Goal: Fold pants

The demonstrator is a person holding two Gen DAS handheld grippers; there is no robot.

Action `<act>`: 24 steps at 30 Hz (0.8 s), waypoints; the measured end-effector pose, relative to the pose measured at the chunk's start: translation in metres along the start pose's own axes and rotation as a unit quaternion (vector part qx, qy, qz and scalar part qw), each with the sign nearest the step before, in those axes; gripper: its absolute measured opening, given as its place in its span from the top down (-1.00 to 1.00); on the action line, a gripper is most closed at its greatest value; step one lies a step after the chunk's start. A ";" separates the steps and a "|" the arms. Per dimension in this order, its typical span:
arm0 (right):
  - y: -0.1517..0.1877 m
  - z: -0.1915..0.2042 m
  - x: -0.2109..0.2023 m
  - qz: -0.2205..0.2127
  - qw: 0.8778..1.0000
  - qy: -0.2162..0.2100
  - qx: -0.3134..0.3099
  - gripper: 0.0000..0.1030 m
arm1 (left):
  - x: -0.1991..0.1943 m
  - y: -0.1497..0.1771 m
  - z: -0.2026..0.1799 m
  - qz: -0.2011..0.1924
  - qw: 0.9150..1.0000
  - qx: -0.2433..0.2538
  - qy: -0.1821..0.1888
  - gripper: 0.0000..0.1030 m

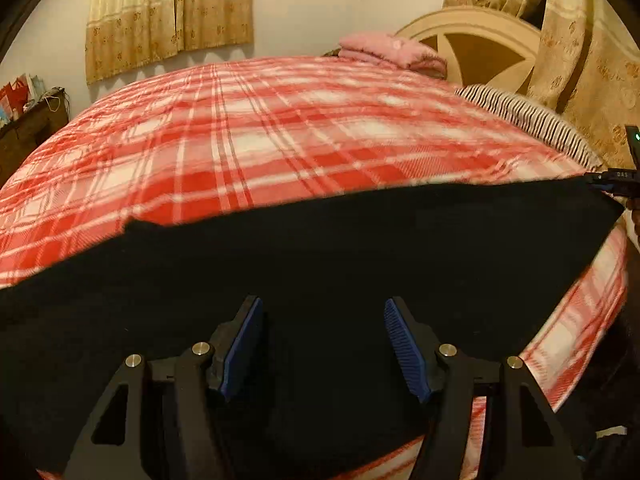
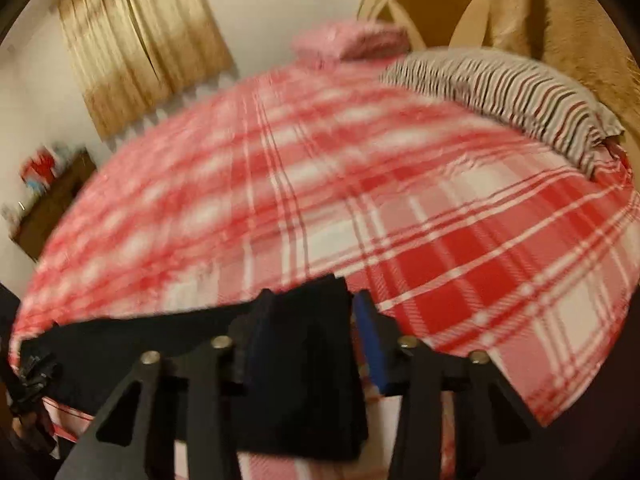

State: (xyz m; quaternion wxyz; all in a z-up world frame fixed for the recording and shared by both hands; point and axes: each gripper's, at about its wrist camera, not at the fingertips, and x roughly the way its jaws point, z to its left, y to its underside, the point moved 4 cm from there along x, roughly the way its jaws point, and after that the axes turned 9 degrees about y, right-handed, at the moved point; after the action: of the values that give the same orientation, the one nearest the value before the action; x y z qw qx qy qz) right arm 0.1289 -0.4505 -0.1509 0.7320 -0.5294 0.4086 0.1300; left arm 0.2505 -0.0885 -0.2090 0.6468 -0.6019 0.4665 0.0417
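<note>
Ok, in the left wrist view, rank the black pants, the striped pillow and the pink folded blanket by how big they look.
1. Black pants, by far the largest, though they lie nearest the camera.
2. Striped pillow.
3. Pink folded blanket, close to the pillow in apparent size and farther away, so that order is unsure.

Black pants (image 1: 320,248) lie on a red-and-white plaid bedspread (image 1: 280,132). The gripper pads (image 1: 404,344) are blue — ribbed. At the bed's head lie a pink folded cloth (image 1: 392,52) and a pillow (image 2: 512,100) striped dark on what looks like white; curtains (image 1: 168,12) — gold, floral-bordered.
</note>
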 end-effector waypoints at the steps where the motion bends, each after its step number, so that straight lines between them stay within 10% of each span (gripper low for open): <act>1: 0.001 0.002 0.014 0.016 1.000 0.012 -0.008 0.32 | 0.000 0.002 -0.004 -0.009 1.000 0.013 -0.004 -0.35; 6: 0.006 -0.012 0.026 0.025 1.000 0.005 0.014 0.36 | -0.008 0.006 -0.014 -0.006 0.999 0.034 -0.020 -0.44; 9: 0.010 -0.026 0.006 0.010 0.999 -0.019 0.044 -0.14 | -0.024 0.006 -0.012 -0.029 0.999 0.026 -0.027 -0.44; 24: 0.042 -0.051 -0.023 0.039 0.990 -0.092 0.100 0.02 | -0.035 0.031 0.040 -0.043 0.994 -0.052 -0.086 -0.49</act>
State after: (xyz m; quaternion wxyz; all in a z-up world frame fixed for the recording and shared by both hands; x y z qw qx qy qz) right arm 0.0648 -0.4724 -0.1674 0.8102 -0.4227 0.3709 0.1652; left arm 0.2339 -0.0293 -0.2156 0.6535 -0.6486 0.3799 0.0895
